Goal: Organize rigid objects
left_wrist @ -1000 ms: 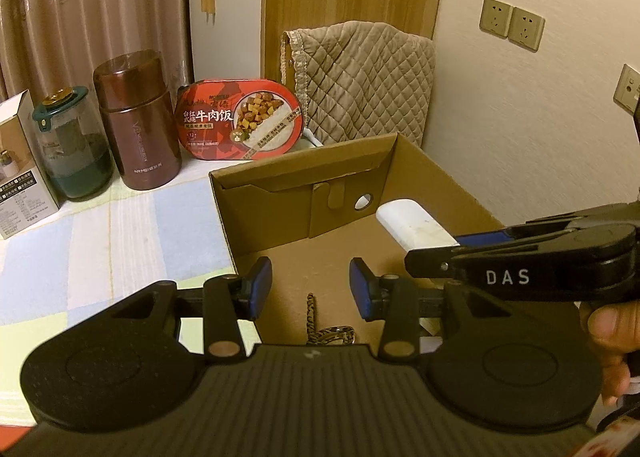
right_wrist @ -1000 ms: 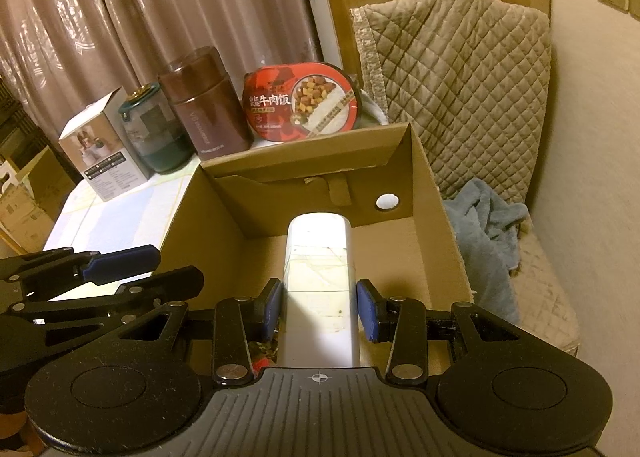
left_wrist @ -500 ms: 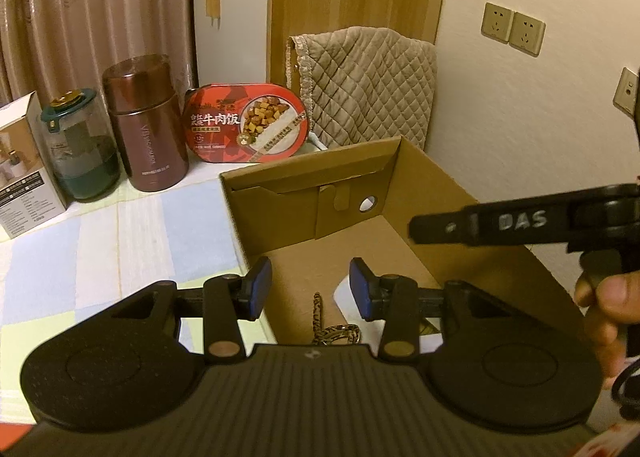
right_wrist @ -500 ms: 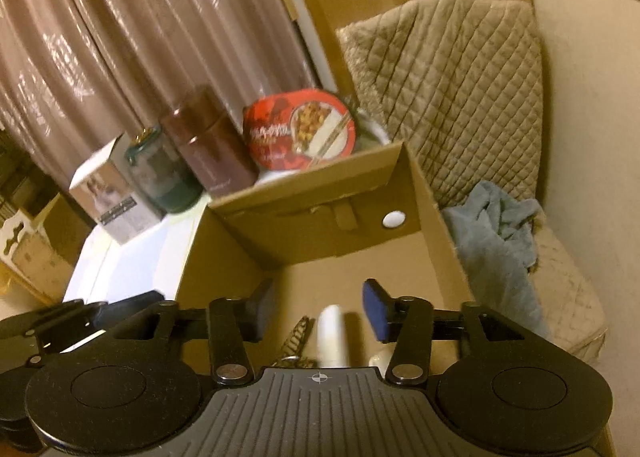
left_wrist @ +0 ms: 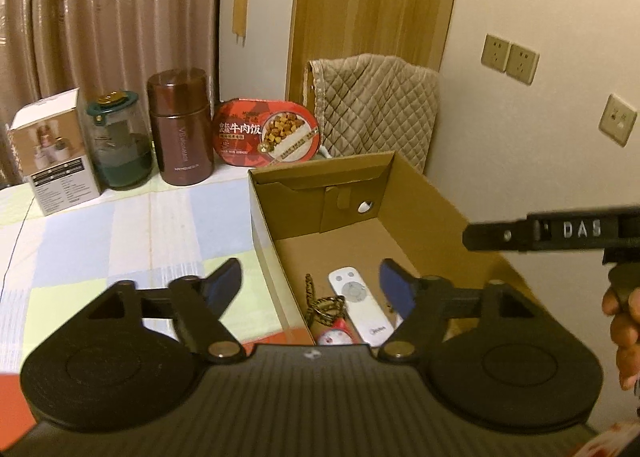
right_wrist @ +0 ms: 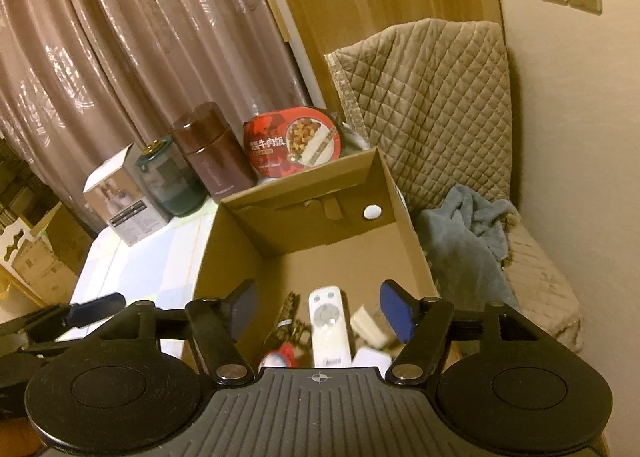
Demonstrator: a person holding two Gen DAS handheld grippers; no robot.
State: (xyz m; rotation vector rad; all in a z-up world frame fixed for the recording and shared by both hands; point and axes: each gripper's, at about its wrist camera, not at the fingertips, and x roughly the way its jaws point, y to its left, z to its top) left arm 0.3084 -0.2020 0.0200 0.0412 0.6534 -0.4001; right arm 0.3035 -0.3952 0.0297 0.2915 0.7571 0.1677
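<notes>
A white remote control (left_wrist: pixel 359 307) (right_wrist: pixel 328 327) lies flat on the floor of the open cardboard box (left_wrist: pixel 420 197) (right_wrist: pixel 408 225), beside a braided keychain (left_wrist: pixel 320 305) (right_wrist: pixel 288 321) and a small red-and-white item (left_wrist: pixel 336 337). A cream plug-like piece (right_wrist: pixel 370 327) lies to the remote's right. My left gripper (left_wrist: pixel 312 289) hovers over the box's near left wall, jaws opening, nothing between them. My right gripper (right_wrist: pixel 320 309) hangs above the remote, jaws opening, pads clear of it. The right gripper's finger (left_wrist: pixel 552 231) reaches in from the right, held by a hand (left_wrist: pixel 624 321).
At the back of the checked tablecloth (left_wrist: pixel 120 233) stand a white carton (left_wrist: pixel 52 153), a green-lidded glass jar (left_wrist: pixel 118 145), a brown flask (left_wrist: pixel 182 133) and a red meal tray (left_wrist: pixel 268 133). A quilted chair (right_wrist: pixel 432 97) with a grey-blue cloth (right_wrist: pixel 468 233) is at the right.
The right gripper let go of the white remote, which now lies in the box. Both grippers spread their jaws, pulled back and rose.
</notes>
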